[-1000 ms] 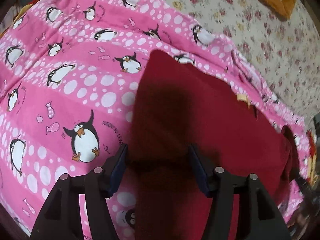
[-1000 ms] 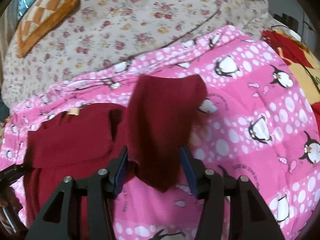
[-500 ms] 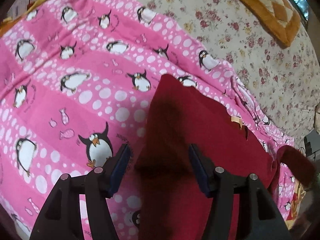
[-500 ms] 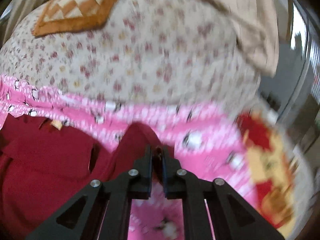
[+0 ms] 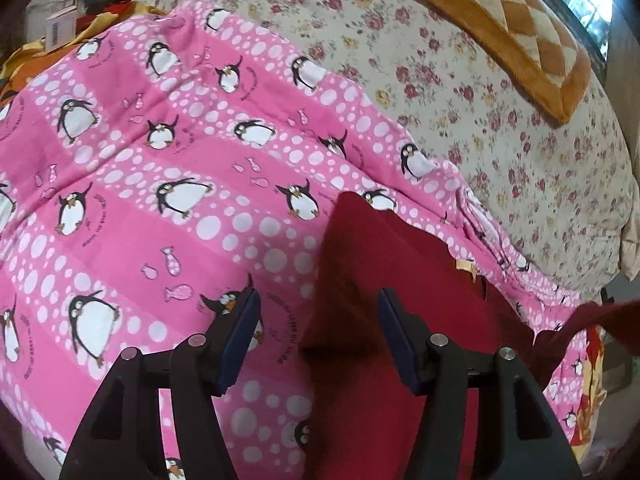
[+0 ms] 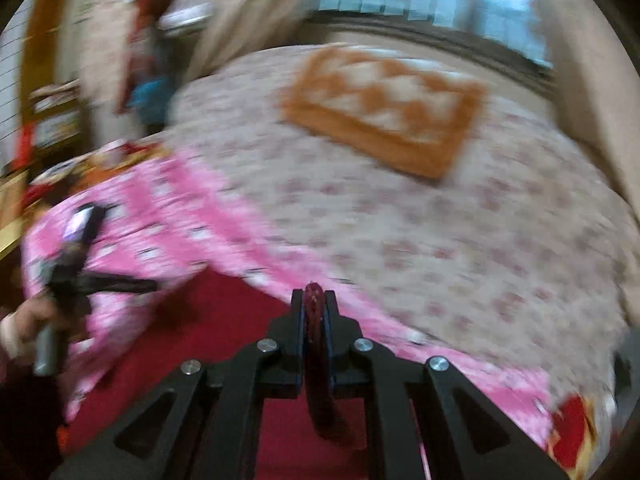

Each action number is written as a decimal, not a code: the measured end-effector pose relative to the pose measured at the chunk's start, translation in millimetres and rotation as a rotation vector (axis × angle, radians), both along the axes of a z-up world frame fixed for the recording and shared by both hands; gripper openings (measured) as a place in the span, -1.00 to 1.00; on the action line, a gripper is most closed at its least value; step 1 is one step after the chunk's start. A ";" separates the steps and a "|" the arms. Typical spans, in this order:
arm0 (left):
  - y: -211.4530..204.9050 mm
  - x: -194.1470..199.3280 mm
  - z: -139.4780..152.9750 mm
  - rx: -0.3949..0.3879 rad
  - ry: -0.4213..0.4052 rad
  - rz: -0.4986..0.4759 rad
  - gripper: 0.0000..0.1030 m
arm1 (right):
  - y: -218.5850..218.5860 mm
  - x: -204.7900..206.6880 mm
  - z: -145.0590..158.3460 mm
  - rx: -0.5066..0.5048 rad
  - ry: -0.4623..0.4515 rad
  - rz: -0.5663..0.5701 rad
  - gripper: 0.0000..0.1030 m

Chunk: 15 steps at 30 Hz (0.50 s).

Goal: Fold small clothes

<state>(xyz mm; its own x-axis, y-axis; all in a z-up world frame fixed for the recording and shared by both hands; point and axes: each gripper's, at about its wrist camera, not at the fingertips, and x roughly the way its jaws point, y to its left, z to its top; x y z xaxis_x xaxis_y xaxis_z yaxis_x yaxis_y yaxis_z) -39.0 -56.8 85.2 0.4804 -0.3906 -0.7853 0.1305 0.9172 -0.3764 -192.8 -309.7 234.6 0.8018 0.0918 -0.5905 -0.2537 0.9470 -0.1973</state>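
Red cloth fills the space under both my grippers: a dark red garment (image 5: 404,280) lies spread on the pink penguin blanket (image 5: 160,184), which covers part of a bed with a flowered sheet (image 5: 500,128). An orange-and-cream checked cushion (image 5: 512,28) sits farther back on that sheet.

My left gripper (image 5: 318,340) hangs over the near edge of the garment with its jaws standing apart; red fabric shows between them, but the pads press on nothing. A small tan label (image 5: 466,266) marks the garment's neckline to the right of that gripper.

My right gripper (image 6: 314,322) has its jaws pressed together on a fold of the red garment (image 6: 224,320), the pinched cloth bulging up between the pads and hanging down behind them. From the left wrist view, that lifted part stretches up off the blanket at the far right edge. The right wrist view is blurred. At its left edge my left hand (image 6: 24,328) grips the handle of the other gripper above the blanket.
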 end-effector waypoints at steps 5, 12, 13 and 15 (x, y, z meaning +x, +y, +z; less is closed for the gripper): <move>14.4 4.0 -0.5 -0.004 0.005 0.012 -0.23 | 65.0 33.9 -33.9 -0.009 0.147 0.221 -0.85; 10.7 9.9 -8.3 0.012 0.013 -0.013 -0.23 | 91.6 116.6 -108.9 0.056 0.275 0.161 -0.12; 8.2 10.5 -9.7 0.013 0.018 -0.024 -0.23 | 90.1 121.9 -113.5 0.068 0.266 0.136 -0.04; 0.5 10.8 -11.1 0.009 0.027 -0.061 -0.23 | 80.1 127.3 -117.1 0.110 0.248 0.081 -0.02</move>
<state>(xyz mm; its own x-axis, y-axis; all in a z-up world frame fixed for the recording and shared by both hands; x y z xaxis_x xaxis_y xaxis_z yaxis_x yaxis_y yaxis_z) -28.3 -56.3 74.0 0.4350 -0.4109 -0.8012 0.1759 0.9115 -0.3719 -65.5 -229.6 117.5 0.6214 0.2239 -0.7508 -0.3571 0.9339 -0.0170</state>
